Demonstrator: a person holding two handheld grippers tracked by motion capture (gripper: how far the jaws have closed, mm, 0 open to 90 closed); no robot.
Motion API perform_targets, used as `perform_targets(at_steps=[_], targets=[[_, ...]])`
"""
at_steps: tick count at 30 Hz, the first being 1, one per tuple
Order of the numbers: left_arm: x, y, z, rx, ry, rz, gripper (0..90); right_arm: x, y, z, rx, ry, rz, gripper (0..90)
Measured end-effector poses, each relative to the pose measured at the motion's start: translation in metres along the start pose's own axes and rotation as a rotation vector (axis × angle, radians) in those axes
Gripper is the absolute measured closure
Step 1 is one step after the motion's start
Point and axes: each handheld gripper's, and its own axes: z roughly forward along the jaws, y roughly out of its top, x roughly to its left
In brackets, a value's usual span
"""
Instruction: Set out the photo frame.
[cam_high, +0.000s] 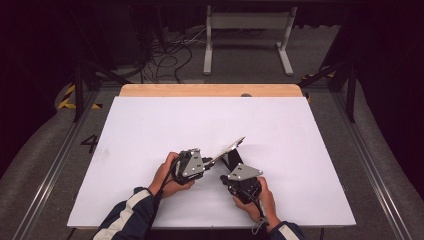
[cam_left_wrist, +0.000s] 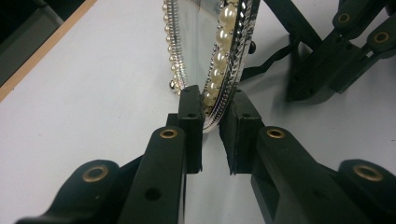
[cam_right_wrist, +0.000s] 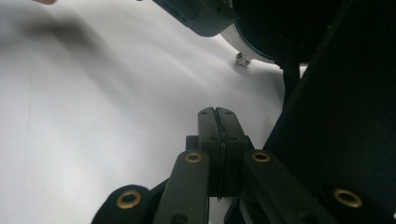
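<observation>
Gripping a pearl-rimmed oval mirror (cam_left_wrist: 219, 60) by its edge, the left gripper (cam_high: 210, 161) holds it tilted above the white table (cam_high: 150, 130), near the middle. The right gripper (cam_right_wrist: 217, 116), clenched on nothing, sits just right by the black stand (cam_high: 231, 159). To do this well: steady the frame, nudge the stand gently.

A painted number "4" on the grey floor (cam_high: 47, 150) left of the white table (cam_high: 150, 120)

A lab recording bay — dark curtains, floor cables (cam_high: 167, 57), hazard tape (cam_high: 67, 97), metal rails (cam_high: 372, 165).
</observation>
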Motion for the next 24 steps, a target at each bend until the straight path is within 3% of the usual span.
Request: perform_targets(at_steps=[7,15,24], targets=[[-0.002,0.002,-0.001,0.004,-0.01,0.003,79.2,-0.003,-0.001,-0.001,0.011,0.003,-0.003,90.0],[-0.005,0.005,0.0,0.001,-0.04,-0.041,77.8,-0.014,-0.004,-0.005,0.014,0.033,0.034,90.0],[-0.01,0.009,0.003,-0.005,-0.05,-0.071,76.4,-0.023,-0.008,-0.008,0.034,0.035,0.042,90.0]])
